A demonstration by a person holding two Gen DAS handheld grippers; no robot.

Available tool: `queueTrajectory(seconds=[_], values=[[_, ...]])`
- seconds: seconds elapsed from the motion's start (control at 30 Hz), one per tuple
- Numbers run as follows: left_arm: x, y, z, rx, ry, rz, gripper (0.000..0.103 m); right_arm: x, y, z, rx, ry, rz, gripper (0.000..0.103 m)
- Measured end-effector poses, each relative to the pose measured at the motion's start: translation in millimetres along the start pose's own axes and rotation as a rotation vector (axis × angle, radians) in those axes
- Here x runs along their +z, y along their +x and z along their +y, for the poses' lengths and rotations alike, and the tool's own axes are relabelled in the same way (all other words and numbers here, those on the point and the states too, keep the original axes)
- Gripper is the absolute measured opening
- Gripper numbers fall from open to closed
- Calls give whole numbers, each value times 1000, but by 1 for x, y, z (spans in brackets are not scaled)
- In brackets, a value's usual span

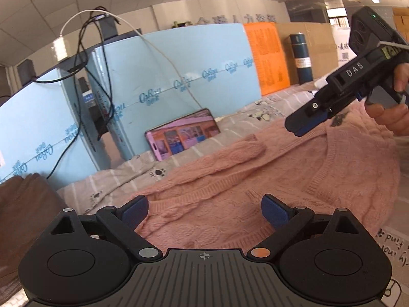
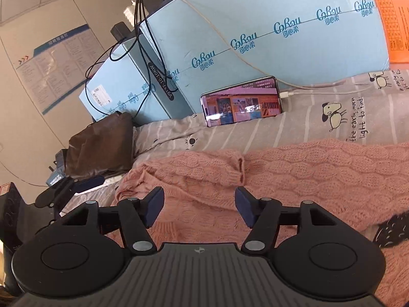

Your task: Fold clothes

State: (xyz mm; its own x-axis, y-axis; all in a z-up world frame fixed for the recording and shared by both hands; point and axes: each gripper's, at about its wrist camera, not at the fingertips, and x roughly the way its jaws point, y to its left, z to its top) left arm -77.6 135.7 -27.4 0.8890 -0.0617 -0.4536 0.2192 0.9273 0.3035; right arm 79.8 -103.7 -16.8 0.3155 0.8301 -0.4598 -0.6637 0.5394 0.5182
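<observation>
A pink cable-knit sweater (image 1: 255, 179) lies spread on the grey striped bedsheet (image 1: 230, 125). One sleeve (image 1: 230, 153) is folded across the body. My left gripper (image 1: 204, 211) is open and empty, just above the sweater's lower part. My right gripper (image 2: 199, 204) is open and empty over the sweater (image 2: 294, 174), near the sleeve cuff (image 2: 237, 168). In the left wrist view the right gripper (image 1: 299, 125) hangs over the sweater's far right side, held by a hand. In the right wrist view the left gripper's fingers (image 2: 87, 181) show at the left edge of the bed.
A lit phone (image 1: 182, 134) leans against light blue boxes (image 1: 166, 76) at the back, with a white charging cable (image 2: 319, 90). A brown bag (image 2: 102, 143) sits at the left. An orange board (image 1: 268, 58) and a dark blue flask (image 1: 301, 56) stand behind. A dark spotted cloth (image 2: 393, 230) lies at the right.
</observation>
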Motion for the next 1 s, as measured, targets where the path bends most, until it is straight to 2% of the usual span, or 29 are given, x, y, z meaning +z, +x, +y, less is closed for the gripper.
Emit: queueTrajectory(seconds=[0.1, 0.27, 0.37, 0.5, 0.53, 0.57, 0.6, 0.63, 0.67, 0.8, 0.9, 1.0], values=[[1, -5, -24, -64, 74, 4, 97, -15, -7, 9, 63, 26, 48, 60], [-4, -28, -47, -125, 113, -48, 97, -39, -16, 17, 131, 76, 113, 64], [-14, -39, -44, -129, 68, -53, 97, -50, -20, 12, 156, 132, 132, 66], [-24, -53, -24, -87, -92, -79, 97, -56, -20, 0, 120, 219, 125, 65], [-26, -56, -18, -67, -134, -81, 97, -57, -17, -2, 99, 226, 123, 59], [-29, -59, -13, -46, -176, -84, 97, -58, -14, -1, 81, 223, 119, 40], [-31, -61, -7, -26, -216, -85, 97, -59, -11, 0, 67, 215, 115, 29], [-33, -62, -3, -2, -243, -80, 97, -61, -8, 3, 69, 187, 116, 10], [-36, -63, 1, 22, -268, -74, 97, -63, -6, 8, 87, 146, 116, 8], [-48, -62, 13, 126, -323, -23, 97, -73, -26, 36, 253, -34, 67, 7], [-55, -63, 24, 177, -389, -18, 97, -74, -52, 46, 350, -90, -10, 7], [-56, -63, 28, 225, -413, -13, 97, -70, -74, 47, 262, -148, -111, 7]])
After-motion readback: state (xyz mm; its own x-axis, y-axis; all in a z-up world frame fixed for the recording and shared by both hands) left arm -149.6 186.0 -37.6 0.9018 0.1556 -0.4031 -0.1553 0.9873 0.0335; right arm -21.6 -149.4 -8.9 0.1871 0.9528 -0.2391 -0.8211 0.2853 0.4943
